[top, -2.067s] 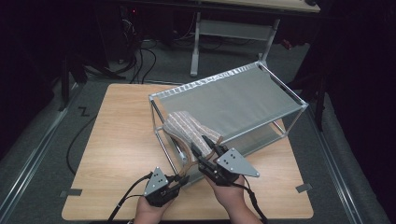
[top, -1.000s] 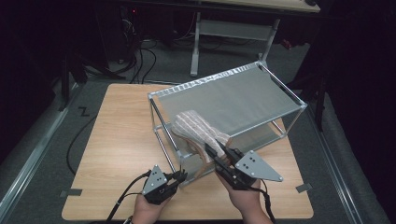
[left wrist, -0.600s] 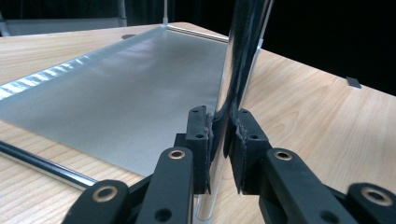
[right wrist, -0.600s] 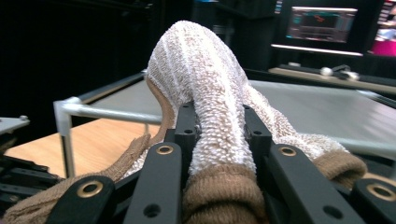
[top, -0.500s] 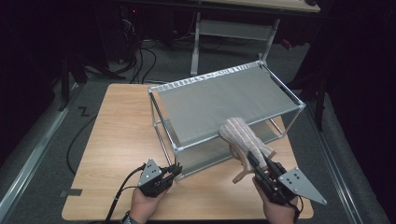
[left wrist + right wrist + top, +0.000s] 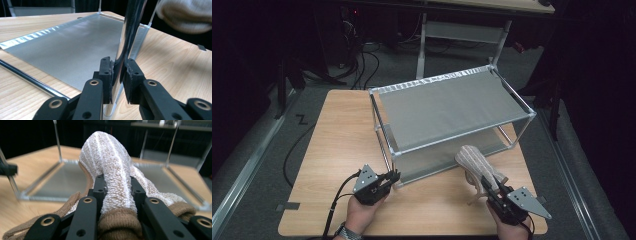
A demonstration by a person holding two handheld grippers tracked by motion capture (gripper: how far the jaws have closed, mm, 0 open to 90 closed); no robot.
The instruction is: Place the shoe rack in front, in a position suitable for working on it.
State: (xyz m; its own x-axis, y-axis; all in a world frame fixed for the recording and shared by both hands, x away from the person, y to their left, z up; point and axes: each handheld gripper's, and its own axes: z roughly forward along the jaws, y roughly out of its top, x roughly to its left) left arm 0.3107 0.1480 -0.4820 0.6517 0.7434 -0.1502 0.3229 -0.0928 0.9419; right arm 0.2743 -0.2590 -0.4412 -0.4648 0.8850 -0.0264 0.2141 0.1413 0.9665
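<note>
A two-shelf rack (image 6: 462, 140) of silver tubes and grey fabric stands on the wooden table (image 6: 342, 140). My left gripper (image 6: 394, 176) is shut on the rack's front left post (image 6: 387, 150), low down near the table. In the left gripper view the jaws (image 6: 119, 67) clamp that shiny post (image 6: 131, 30) beside the lower shelf (image 6: 75, 50). My right gripper (image 6: 488, 184) is shut on a white-and-tan slipper (image 6: 474, 160), held in front of the rack's right half. The right gripper view has the slipper (image 6: 107, 152) rising between the jaws (image 6: 117, 182), toe pointing at the rack.
Bare table lies left of the rack and along the front edge between my hands. A dark floor with cables (image 6: 357, 60) and a grey stand (image 6: 462, 35) lies beyond the table. The lower shelf (image 6: 57, 180) is bare.
The right gripper has carried the slipper from the rack's front left, across to the right and back toward the table's front edge. The left gripper has stayed at the post.
</note>
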